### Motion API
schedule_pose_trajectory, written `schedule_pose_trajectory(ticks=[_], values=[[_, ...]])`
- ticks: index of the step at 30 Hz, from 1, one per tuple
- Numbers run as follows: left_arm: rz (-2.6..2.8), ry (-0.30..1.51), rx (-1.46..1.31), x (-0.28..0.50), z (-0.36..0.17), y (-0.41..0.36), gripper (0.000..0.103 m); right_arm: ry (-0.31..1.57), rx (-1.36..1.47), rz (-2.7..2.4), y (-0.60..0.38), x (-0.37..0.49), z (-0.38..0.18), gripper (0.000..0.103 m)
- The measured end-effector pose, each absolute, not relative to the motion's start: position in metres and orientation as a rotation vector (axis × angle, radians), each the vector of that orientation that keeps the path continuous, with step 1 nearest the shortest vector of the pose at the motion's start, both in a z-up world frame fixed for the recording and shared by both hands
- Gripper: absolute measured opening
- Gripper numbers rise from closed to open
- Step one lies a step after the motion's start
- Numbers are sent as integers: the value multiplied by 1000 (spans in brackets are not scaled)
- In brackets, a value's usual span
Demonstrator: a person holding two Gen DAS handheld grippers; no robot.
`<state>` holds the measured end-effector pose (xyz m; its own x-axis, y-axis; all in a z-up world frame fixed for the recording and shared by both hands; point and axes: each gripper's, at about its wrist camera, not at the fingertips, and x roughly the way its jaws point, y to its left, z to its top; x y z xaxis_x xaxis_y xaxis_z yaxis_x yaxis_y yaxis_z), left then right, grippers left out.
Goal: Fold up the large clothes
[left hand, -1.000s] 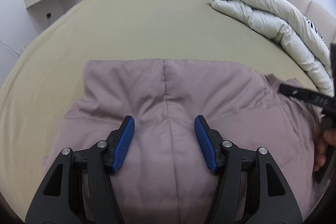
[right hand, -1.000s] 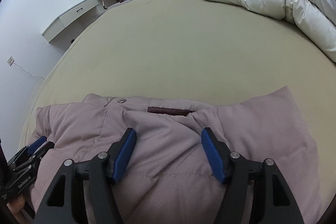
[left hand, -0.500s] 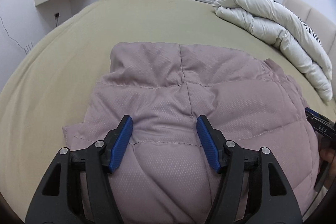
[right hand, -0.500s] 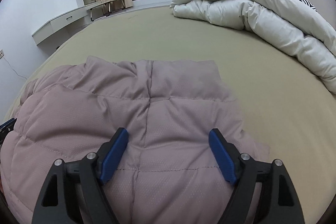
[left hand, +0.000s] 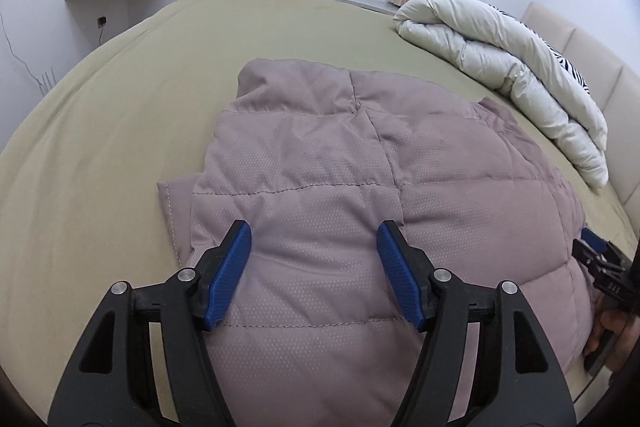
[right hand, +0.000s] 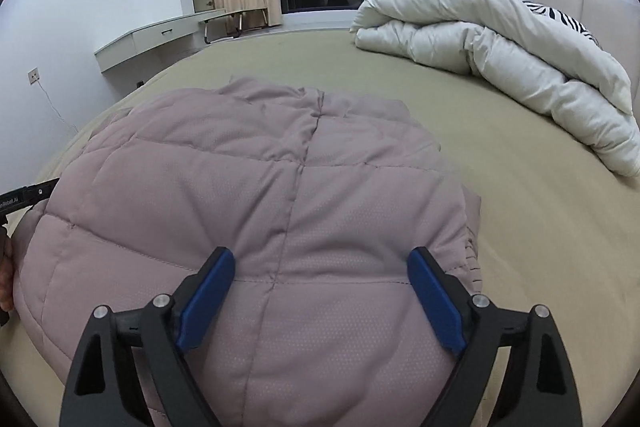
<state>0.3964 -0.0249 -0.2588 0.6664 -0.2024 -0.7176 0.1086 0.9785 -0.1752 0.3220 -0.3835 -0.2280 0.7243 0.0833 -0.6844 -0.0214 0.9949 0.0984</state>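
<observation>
A: Where does the jacket [left hand: 352, 195] lie?

B: On the bed [left hand: 120, 131], folded into a puffy bundle. In the left wrist view it fills the middle and lower right of the frame; in the right wrist view the same jacket [right hand: 240, 195] fills the middle and lower left.

A: And the left gripper [left hand: 314, 277]?

B: It sits at the bottom centre of its own view, above the near part of the jacket. Its blue pads stand apart and the jaws are opening — the quilted fabric shows in the gap, but neither pad presses on it.

A: The right gripper [right hand: 320, 301]?

B: Bottom centre of its view, over the near right part of the bundle. Its jaws are wider and also opening; the fabric lies between the pads, unpinched. The right pad is near the jacket's right edge.

A: Can each gripper be seen from the other camera?

B: Only partly. The right one pokes in at the lower right edge of the left view, with fingers [left hand: 604, 327] around its handle, just beside the jacket's edge.

A: Anything else on the bed?

B: A rolled white duvet [right hand: 500, 55] in the upper right, well apart from the jacket.
</observation>
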Motion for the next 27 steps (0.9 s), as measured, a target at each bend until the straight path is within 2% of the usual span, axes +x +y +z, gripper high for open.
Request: schedule_pose_trajectory(ticks=[5,7,8,9,10,11,16,21,27], values=[[-184,874,-164,389,-246,-16,66,843,80,53,-384,320,-207,92],[-180,844,-190,370,-228,0,67,815,113,92,-393,310,-190,93],[-161,826,-209,360,-220,11,75,792,124,102,-398,303,-182,93],[-140,813,-240,350,-216,26,90,776,133,94,-406,299,-176,98],[-124,818,-275,342,-214,39,96,764,151,85,-417,295,-172,103],[-117,831,-305,337,-214,51,98,760,182,86,-429,294,-170,103],[-172,960,-491,338,-236,98,97,896,488,92,-494,306,-195,103],[-310,1066,-667,367,-269,99,97,985,693,185,-517,316,-228,103],[-352,1077,-853,399,-302,105,97,959,857,254,-537,332,-250,102]])
